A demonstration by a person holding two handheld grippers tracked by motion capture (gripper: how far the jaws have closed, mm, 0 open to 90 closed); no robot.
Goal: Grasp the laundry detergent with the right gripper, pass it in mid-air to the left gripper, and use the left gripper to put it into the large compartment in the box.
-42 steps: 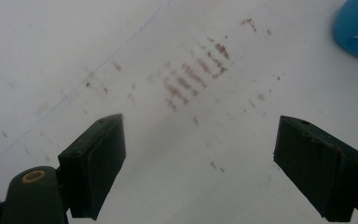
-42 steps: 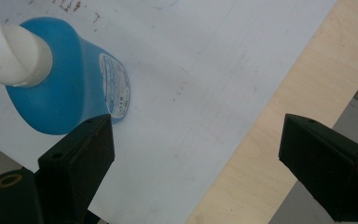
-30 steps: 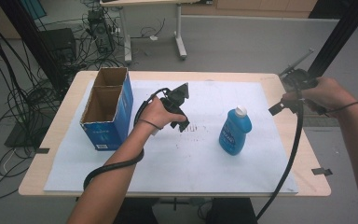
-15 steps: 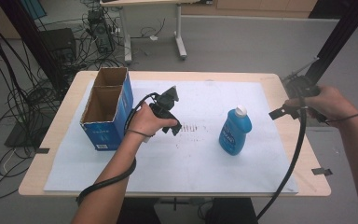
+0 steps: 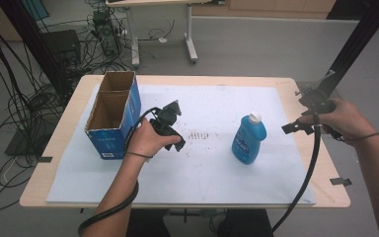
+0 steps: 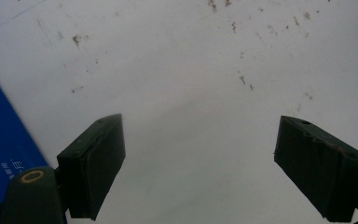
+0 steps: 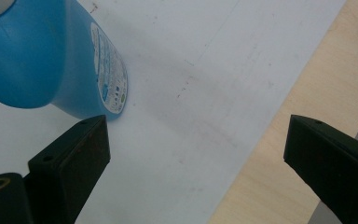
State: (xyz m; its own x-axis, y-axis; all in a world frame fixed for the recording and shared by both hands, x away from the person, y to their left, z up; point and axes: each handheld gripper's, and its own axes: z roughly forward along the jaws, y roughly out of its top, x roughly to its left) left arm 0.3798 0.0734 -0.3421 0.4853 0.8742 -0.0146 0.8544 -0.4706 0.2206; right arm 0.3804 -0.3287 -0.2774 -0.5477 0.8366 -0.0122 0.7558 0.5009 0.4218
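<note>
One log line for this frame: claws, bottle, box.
left claw: open, empty | right claw: open, empty, opening | bottle: upright, untouched | box: open-topped

Lab, cable tangles (image 5: 24, 98), computer tower (image 5: 61, 47), paper-covered table (image 5: 321, 197)

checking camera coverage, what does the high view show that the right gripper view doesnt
High view alone: the open cardboard box with two compartments, the left hand-held gripper beside it, both forearms, and the bottle's white cap. Right gripper view alone: the small print on the bottle's label, and its own two black jaws close up, apart with nothing between them. Both: the blue bottle, the white paper sheet and the wooden table edge.
</note>
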